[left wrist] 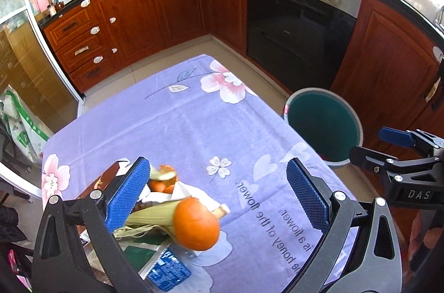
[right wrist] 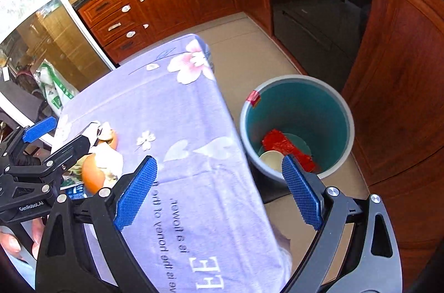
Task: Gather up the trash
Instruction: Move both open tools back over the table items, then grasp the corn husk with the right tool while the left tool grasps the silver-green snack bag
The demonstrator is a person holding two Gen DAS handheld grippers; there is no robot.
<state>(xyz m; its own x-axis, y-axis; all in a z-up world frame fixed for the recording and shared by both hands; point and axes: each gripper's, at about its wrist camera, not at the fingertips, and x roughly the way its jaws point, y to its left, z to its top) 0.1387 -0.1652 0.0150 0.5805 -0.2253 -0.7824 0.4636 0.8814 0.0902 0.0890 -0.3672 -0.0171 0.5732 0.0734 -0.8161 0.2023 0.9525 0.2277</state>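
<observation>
Over a lilac flowered cloth on the desk, my left hand-held gripper hangs with its blue pads spread wide and nothing between them, while my right hand-held gripper is likewise released and empty, straddling the desk's edge with the bin on the floor beyond. What remains to collect sits heaped at the near left corner: an orange peel, a corn husk, a blue foil wrapper and more peel scraps behind. A red wrapper and a pale lid already lie in the bin. As I judge it, the next pick belongs to my left side: come down over the orange peel, which sits topmost and free, close on its rounded dome rather than its thin rim so it does not slip, and lift clear of the husk before swinging across to the bin.
</observation>
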